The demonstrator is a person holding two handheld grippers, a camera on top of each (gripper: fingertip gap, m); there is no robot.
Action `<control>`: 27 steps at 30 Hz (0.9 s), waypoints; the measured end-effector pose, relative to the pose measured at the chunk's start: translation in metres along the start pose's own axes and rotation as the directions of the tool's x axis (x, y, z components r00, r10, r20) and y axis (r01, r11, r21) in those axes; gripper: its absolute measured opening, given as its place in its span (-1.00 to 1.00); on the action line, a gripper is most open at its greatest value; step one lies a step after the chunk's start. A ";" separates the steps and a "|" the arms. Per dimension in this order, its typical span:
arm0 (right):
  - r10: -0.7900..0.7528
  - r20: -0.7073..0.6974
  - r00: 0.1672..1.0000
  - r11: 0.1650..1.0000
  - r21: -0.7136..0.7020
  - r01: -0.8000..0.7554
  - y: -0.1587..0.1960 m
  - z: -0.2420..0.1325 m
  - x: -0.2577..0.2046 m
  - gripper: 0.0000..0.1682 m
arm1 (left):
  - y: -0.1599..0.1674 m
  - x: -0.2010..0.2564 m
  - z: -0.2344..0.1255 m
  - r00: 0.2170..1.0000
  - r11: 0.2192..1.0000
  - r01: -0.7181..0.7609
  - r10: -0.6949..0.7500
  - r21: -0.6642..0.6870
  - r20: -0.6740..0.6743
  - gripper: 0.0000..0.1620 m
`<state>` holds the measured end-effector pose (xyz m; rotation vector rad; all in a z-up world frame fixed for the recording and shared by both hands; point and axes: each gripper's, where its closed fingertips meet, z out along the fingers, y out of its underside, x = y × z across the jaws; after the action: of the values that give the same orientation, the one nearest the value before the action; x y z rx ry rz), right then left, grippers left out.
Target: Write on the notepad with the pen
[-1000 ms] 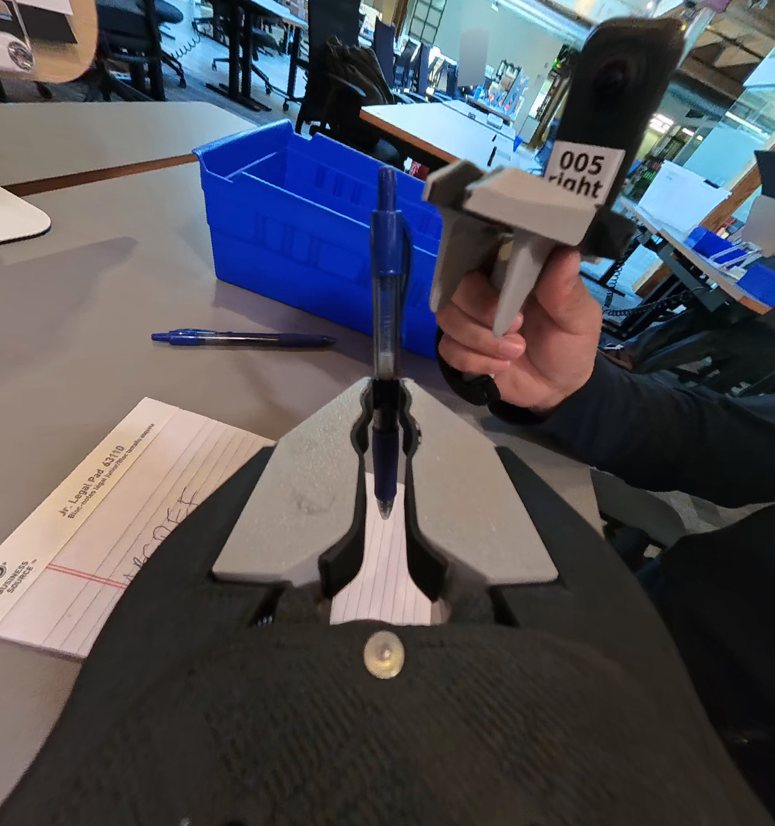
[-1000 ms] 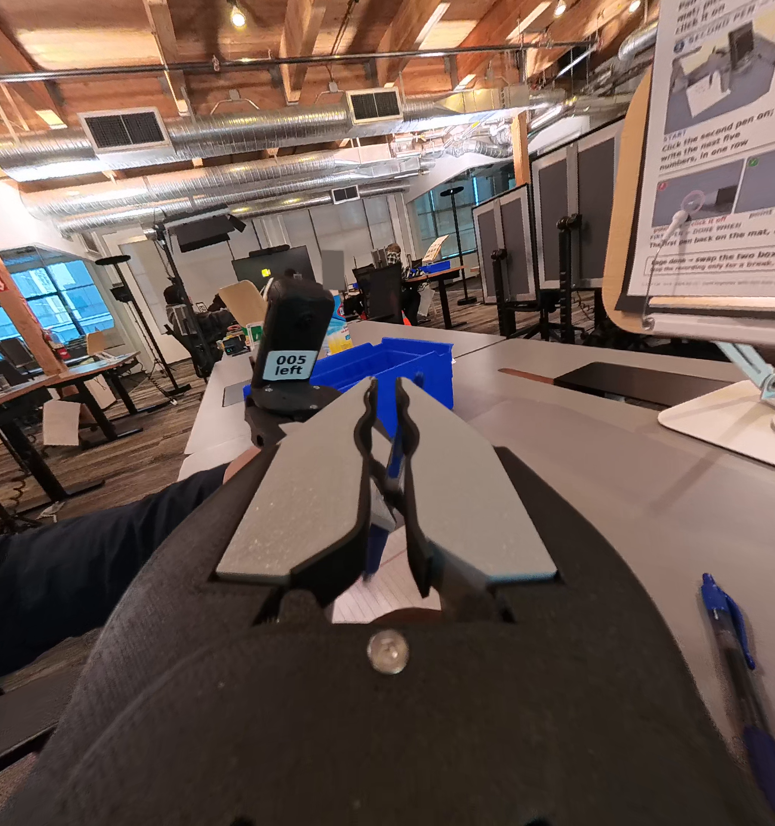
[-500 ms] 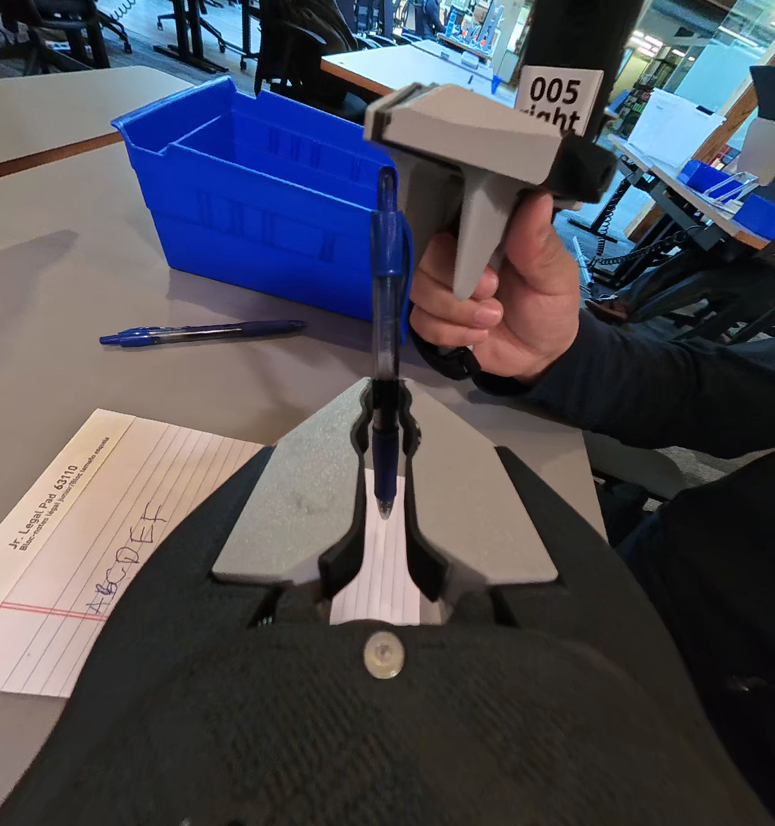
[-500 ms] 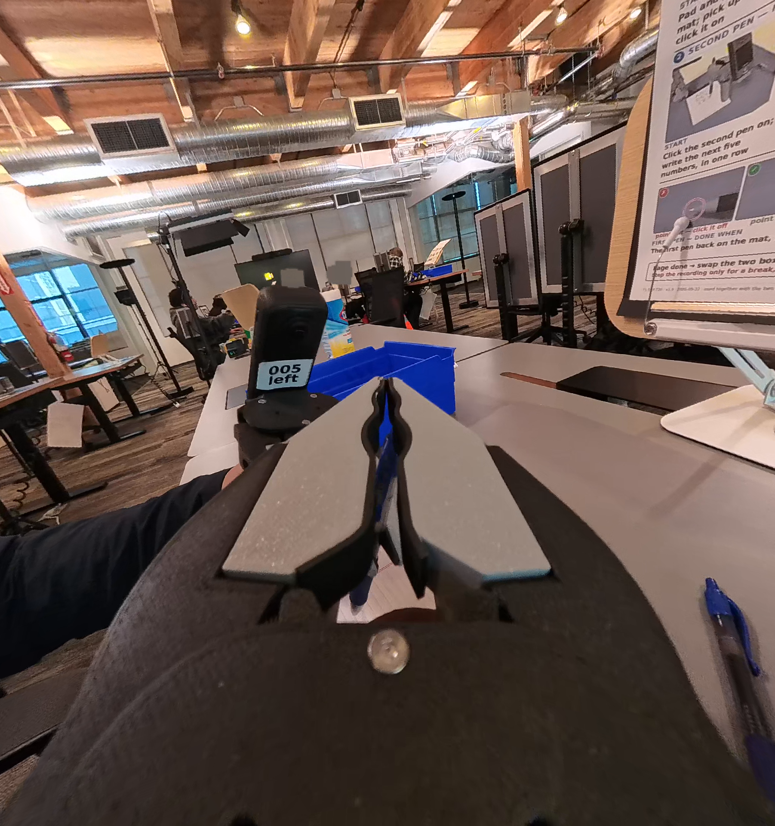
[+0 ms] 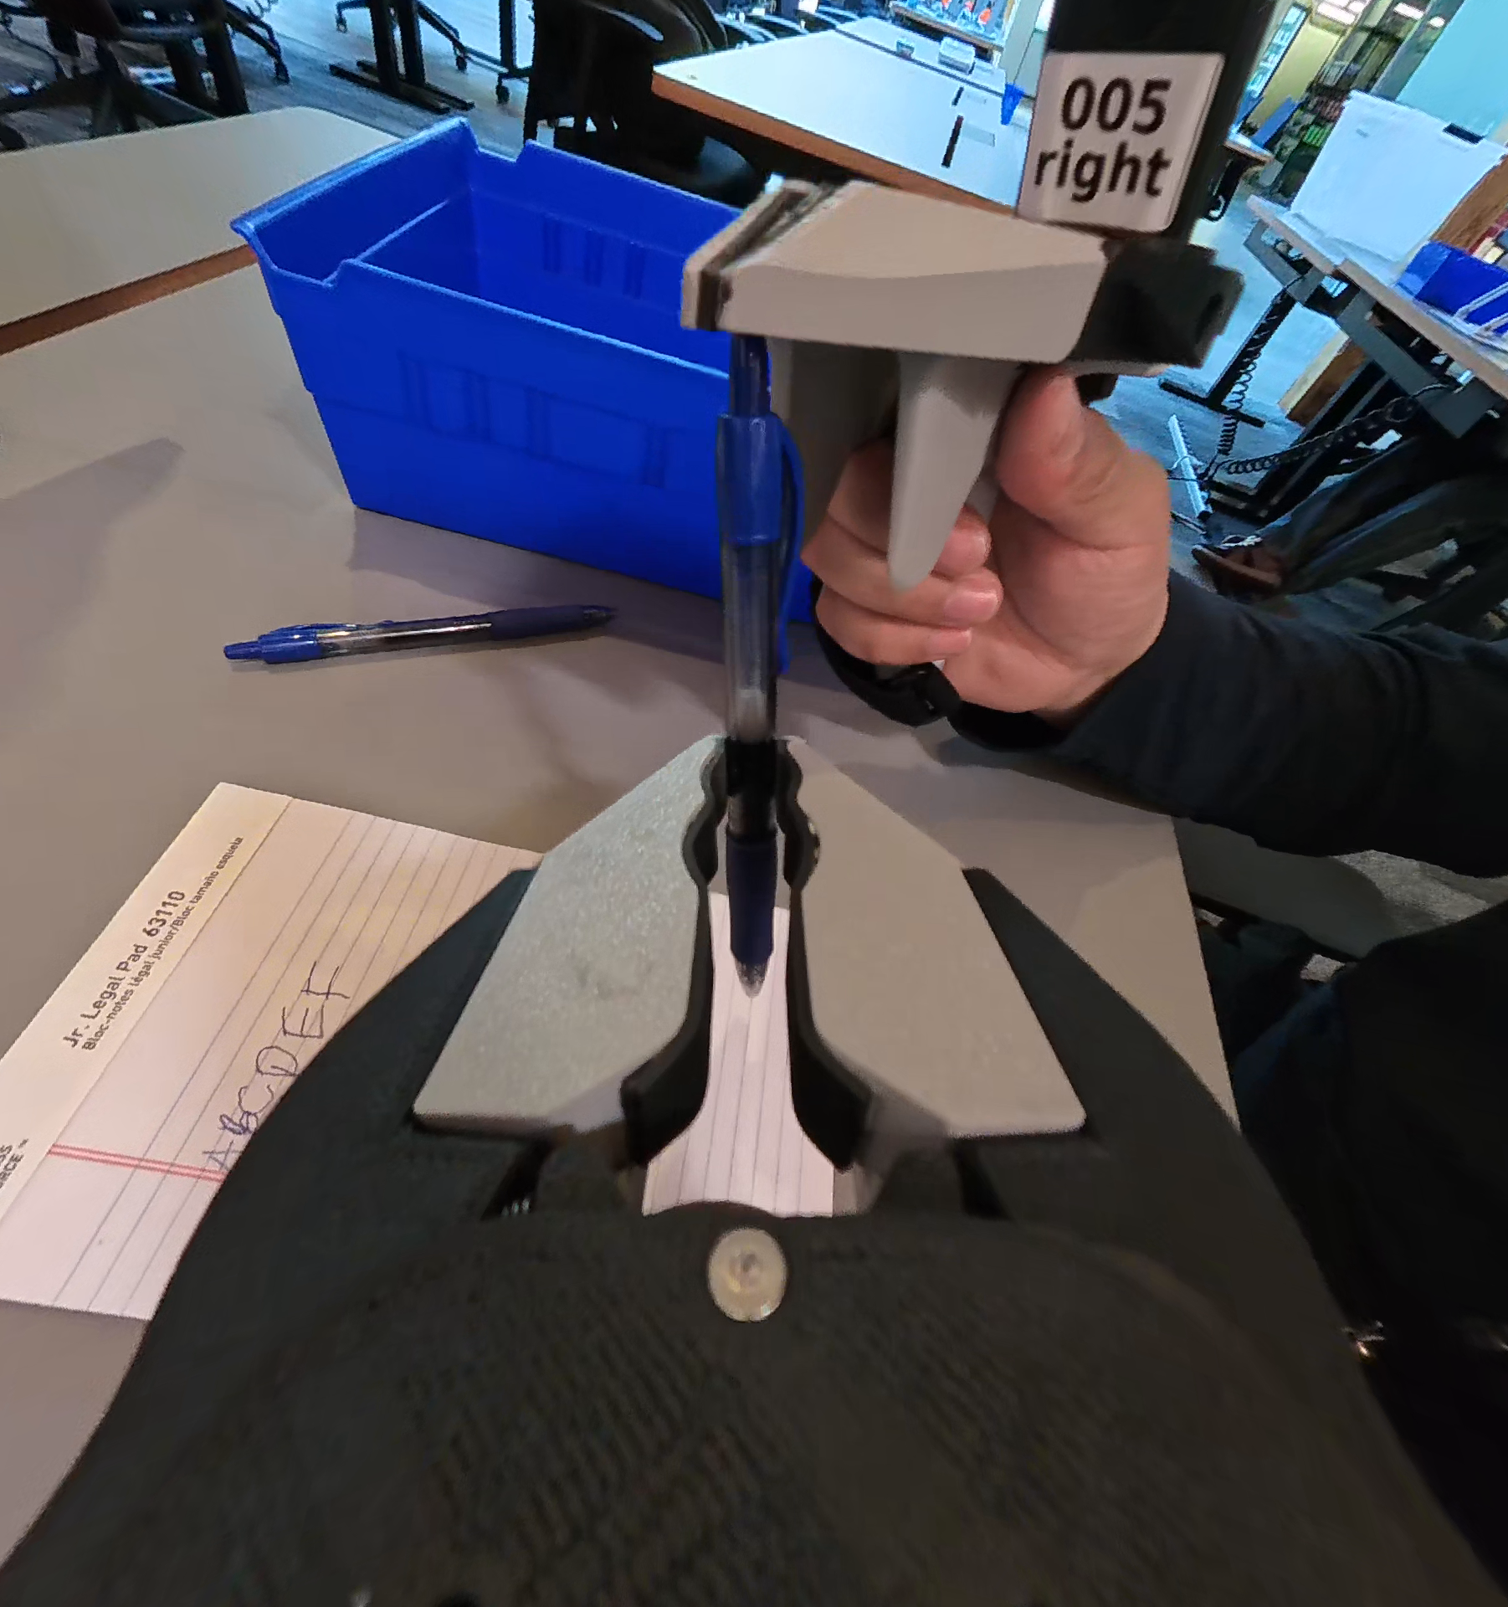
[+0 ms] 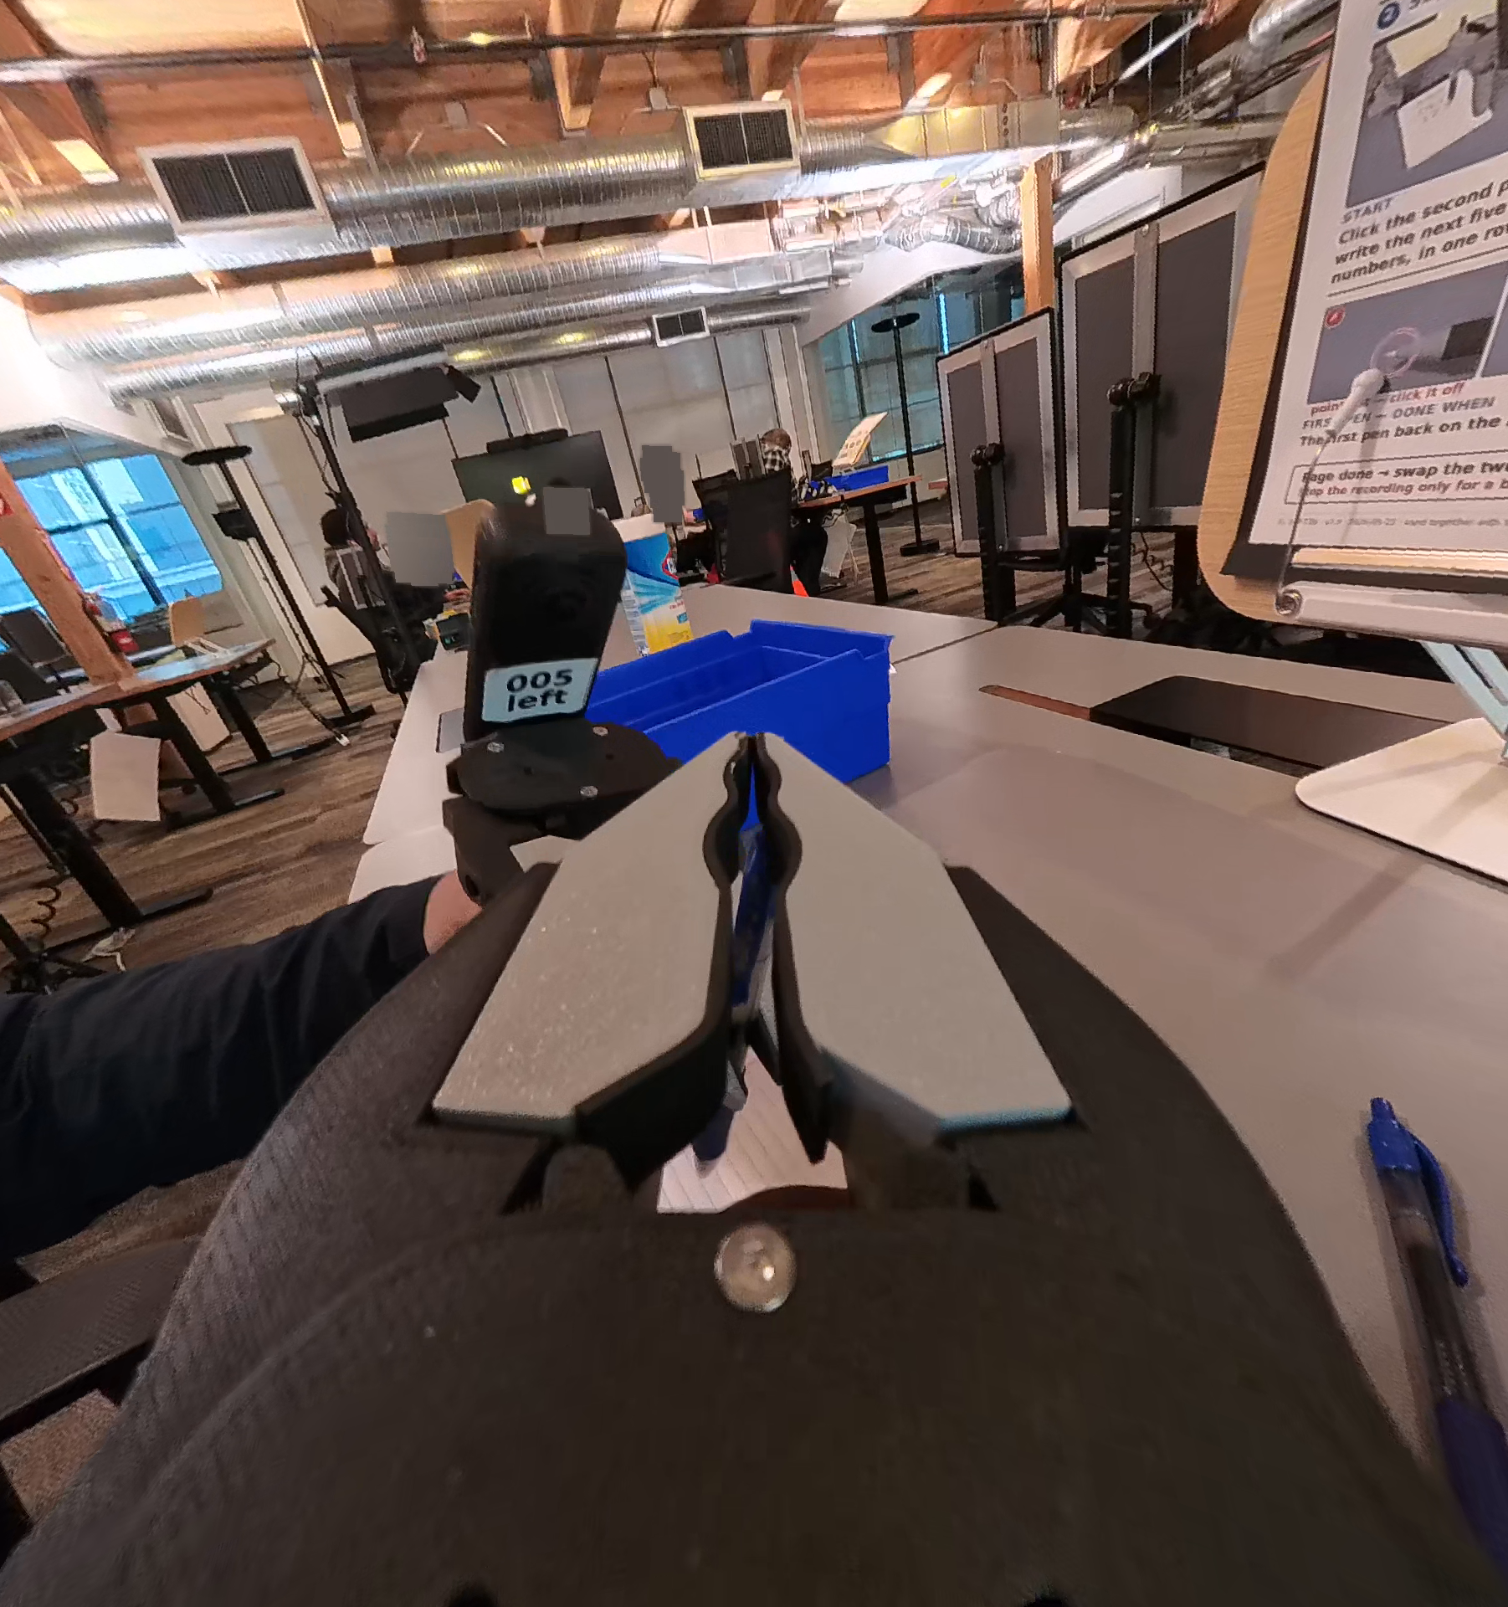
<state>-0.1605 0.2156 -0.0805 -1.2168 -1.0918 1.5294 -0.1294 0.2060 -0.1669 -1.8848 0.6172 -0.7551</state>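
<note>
Standing near upright in the centre of the left wrist view, the pen [image 5: 750, 556] runs its long axis top to bottom, tip down and clicker end up. The left gripper [image 5: 752, 765] pinches the barrel just above the dark grip, with its fingers [image 5: 611, 939] pressed in on both sides. The tip hangs between those fingers over the lined notepad [image 5: 211, 1026]; contact with the paper cannot be confirmed. The notepad lies flat at lower left of that frame, partly hidden under the gripper, with handwriting on one line.

The right gripper [image 5: 707, 287] sits at upper centre of the left wrist view, held by a hand [image 5: 994, 591], with its closed fingertips directly on top of the pen's clicker end. In the right wrist view the right gripper [image 6: 750, 765] shows its jaws pressed together, tips meeting, and the blue pen [image 6: 755, 896] is seen in the narrow gap behind them. Whether the jaws actually clamp the pen cannot be told.

A second pen [image 5: 420, 628] lies flat on the table [image 5: 124, 539] at centre left, its long axis roughly left to right, tip to the right, well apart from both grippers. It also shows at lower right of the right wrist view [image 6: 1446, 1322]. A blue bin [image 5: 490, 365] stands behind it.
</note>
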 end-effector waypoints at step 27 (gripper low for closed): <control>-0.005 -0.023 1.000 0.998 0.055 0.006 -0.010 -0.007 0.004 -1.00 | -0.011 -0.001 -0.004 1.000 0.998 0.022 -0.023 0.055 0.021 -0.92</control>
<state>-0.1533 0.2220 -0.0730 -1.1898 -1.0308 1.5278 -0.1323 0.2087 -0.1557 -1.8497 0.5570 -0.7582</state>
